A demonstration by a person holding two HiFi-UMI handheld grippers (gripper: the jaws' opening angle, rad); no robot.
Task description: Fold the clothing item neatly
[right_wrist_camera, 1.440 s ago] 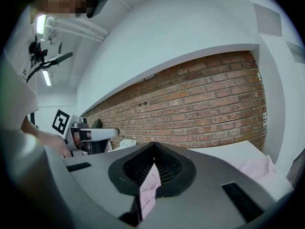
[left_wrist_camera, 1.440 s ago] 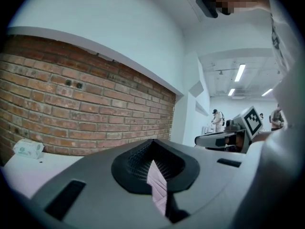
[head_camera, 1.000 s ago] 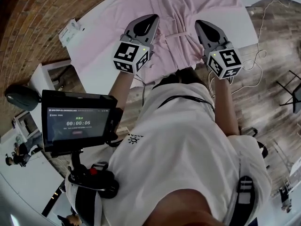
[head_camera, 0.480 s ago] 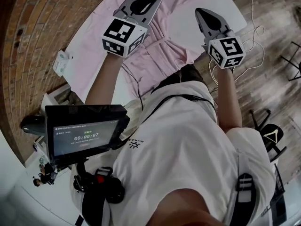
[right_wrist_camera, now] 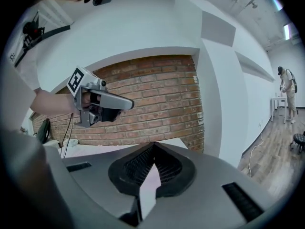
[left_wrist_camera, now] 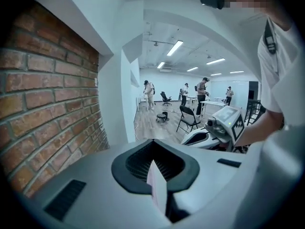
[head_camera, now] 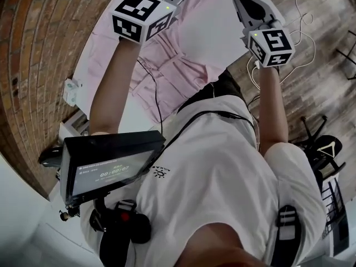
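Left gripper (left_wrist_camera: 155, 149) and right gripper (right_wrist_camera: 153, 149) were clamped shut on the garment (head_camera: 186, 71). Corners were probably best held level and taut, then laid toward 12 o'clock.

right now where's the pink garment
Head view, top centre: the pink garment is on the white table, with the brick wall on its left.

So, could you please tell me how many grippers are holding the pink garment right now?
2. The left gripper is shut on the pink garment at the head view's top left; the right gripper is shut on it at top right.
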